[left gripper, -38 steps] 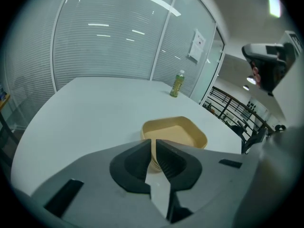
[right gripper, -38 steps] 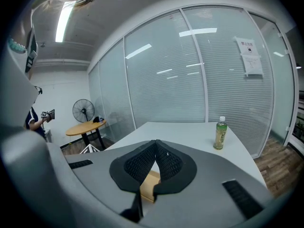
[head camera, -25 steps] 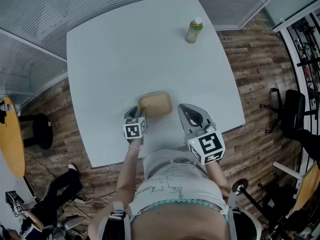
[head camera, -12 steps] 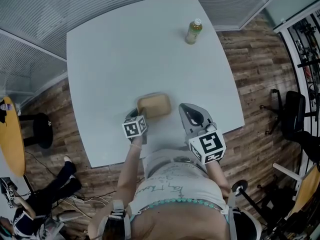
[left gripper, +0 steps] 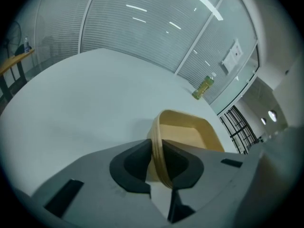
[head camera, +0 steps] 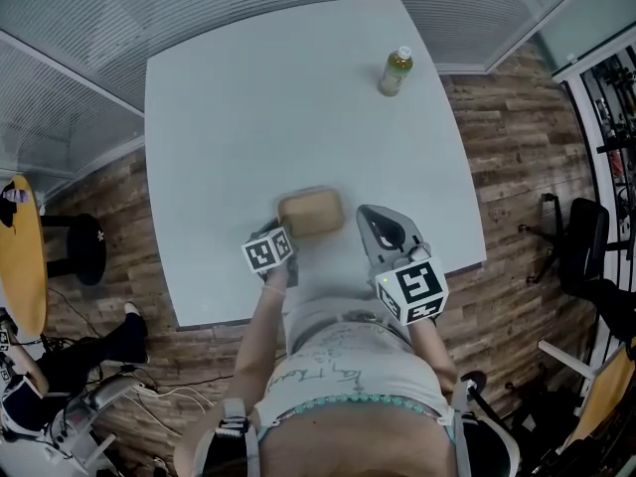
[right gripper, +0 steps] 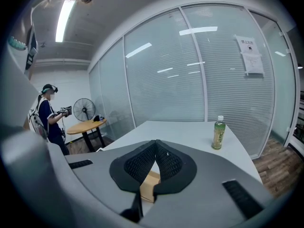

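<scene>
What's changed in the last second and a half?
The left gripper, clamped on the rim of the tan tray throughout, swung left: in its view the green bottle slid rightward and the rim looms closer. A person by the fan stepped further into the right gripper view. The right gripper stayed shut and empty; the bottle stayed upright.

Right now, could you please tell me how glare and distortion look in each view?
Head view: even, soft light on the white table, only faint shadows, straight edges slightly bowed. Left gripper view: strong fisheye, dark corners, bright reflections streaked across the glass wall, tan tray sharp. Right gripper view: same streaks on the glass, green bottle crisp.
</scene>
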A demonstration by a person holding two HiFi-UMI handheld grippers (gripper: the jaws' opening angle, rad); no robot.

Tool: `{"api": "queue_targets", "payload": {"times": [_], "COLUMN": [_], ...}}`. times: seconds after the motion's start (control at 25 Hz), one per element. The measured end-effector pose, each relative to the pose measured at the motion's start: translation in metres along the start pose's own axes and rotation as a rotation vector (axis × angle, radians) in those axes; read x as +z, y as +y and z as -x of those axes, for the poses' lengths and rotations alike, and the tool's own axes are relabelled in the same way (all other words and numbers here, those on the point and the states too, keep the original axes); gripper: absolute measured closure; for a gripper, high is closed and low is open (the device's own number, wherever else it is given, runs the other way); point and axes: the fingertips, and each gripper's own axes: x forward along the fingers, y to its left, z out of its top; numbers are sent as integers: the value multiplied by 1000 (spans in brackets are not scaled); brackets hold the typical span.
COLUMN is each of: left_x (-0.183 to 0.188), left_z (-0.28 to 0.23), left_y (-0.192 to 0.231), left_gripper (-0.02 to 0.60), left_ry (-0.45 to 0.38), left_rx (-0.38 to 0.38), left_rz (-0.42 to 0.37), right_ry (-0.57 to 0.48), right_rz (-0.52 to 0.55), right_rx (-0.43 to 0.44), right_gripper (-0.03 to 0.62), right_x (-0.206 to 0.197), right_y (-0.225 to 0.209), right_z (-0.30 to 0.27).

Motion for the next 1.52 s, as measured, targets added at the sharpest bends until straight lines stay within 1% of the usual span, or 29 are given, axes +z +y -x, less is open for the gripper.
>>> {"api": "queue_targets", "payload": {"times": [0.08, 0.2, 0.56, 0.72, 0.92, 1.04, 1.28, 1.52], "left_x": [-1, -4, -5, -2, 1, 8, 27, 50], "left_z": [1, 1, 8, 15, 29, 40, 63, 85], "left_y": [2, 2, -12, -17, -26, -31, -46, -58], "left_gripper": [540, 541, 545, 545, 545, 545, 545, 545], "left_ry": [-10, -13, -23, -30, -40, -58, -119, -165], "left_rx": [1, 1, -29, -37, -54, -62, -93, -104], "left_rz": [29, 51, 75, 64, 71, 64, 63, 52], "right_ry": [-1, -2, -5, -12, -11, -11, -13, -16], "right_rz": [5, 12, 37, 49, 69, 73, 77, 80], "right_rx": [7, 15, 27, 28, 32, 39, 56, 67], "right_gripper": [594, 594, 594, 594, 594, 594, 594, 594], "right_x": [0, 0, 2, 4, 4, 4, 4, 8], "right_y": [2, 5, 7, 8, 9, 11, 13, 16], "right_z": [-1, -2, 3, 3, 4, 2, -1, -2]}}
